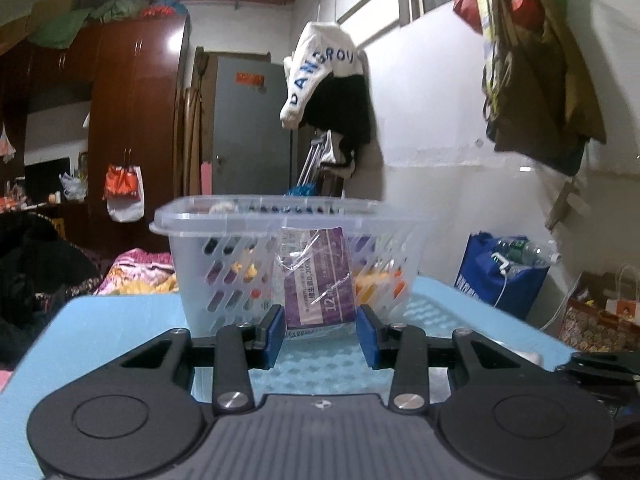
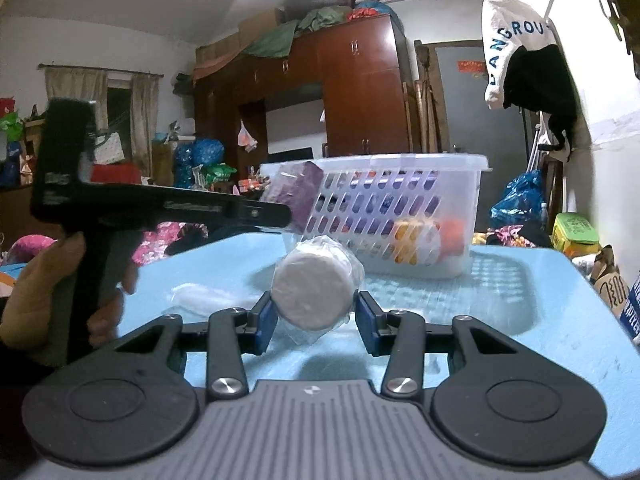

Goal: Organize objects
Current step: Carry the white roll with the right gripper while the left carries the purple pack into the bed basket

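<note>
Pinching a purple wrapped packet point(image 1: 320, 280) in the left gripper point(image 1: 320, 332) and a white wrapped roll point(image 2: 314, 290) in the right gripper point(image 2: 314, 316), slick film risks slipping short of the basket point(image 2: 460, 168)

My right gripper point(image 2: 316, 316) clasps a plastic-wrapped white roll point(image 2: 314, 294) above the blue table point(image 2: 540, 320); my left gripper point(image 2: 286, 214) holds a purple box point(image 2: 298, 190) beside the perforated basket point(image 2: 400, 208).

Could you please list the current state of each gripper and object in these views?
Left gripper: shut on purple wrapped box, raised beside the basket.
Right gripper: shut on white round plastic-wrapped pack.
Clear perforated plastic basket: upright on blue table, partly filled.
</note>
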The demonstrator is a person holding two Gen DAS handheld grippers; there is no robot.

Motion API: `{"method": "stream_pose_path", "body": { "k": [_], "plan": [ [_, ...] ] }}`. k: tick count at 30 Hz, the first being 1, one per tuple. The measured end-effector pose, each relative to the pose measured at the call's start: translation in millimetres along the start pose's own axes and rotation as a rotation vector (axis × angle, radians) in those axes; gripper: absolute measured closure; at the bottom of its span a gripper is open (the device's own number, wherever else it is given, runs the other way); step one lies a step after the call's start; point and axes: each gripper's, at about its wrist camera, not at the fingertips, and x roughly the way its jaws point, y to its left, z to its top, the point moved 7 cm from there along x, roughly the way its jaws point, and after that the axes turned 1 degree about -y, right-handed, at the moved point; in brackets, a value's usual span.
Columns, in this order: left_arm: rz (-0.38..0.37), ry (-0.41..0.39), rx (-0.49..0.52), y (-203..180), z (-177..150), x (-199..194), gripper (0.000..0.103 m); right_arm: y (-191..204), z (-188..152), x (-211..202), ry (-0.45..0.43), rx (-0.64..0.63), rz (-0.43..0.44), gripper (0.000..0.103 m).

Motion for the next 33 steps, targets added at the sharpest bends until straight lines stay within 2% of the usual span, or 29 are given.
{"method": "stream_pose_path", "body": {
  "k": [5,10,15,20,28,29,31,32,33],
  "plan": [
    [-0.002,-0.052,0.017,-1,34,-10,0.060,-13,34,2,-0.045,-0.006,-0.024,0.057],
    [0.010,-0.069,0.038,3,86,8,0.060,-33,95,19,-0.093,-0.049,-0.082,0.057],
    [0.036,0.010,0.036,14,120,58,0.060,-62,142,72,-0.036,-0.043,-0.150,0.057],
    [0.043,0.111,0.044,18,113,93,0.060,-88,143,116,0.065,-0.031,-0.223,0.057],
    [0.045,0.127,0.025,28,101,93,0.059,-100,132,126,0.133,-0.041,-0.256,0.057],
    [0.036,0.117,0.033,27,99,91,0.058,-100,132,126,0.134,-0.040,-0.255,0.056],
    [0.054,0.097,0.083,25,99,91,0.040,-100,133,127,0.132,-0.041,-0.258,0.054],
    [0.086,0.093,0.101,25,99,92,0.018,-100,134,126,0.123,-0.037,-0.256,0.042],
    [0.100,0.075,0.106,25,100,90,0.014,-102,136,124,0.110,-0.029,-0.259,0.019]
  ]
}}
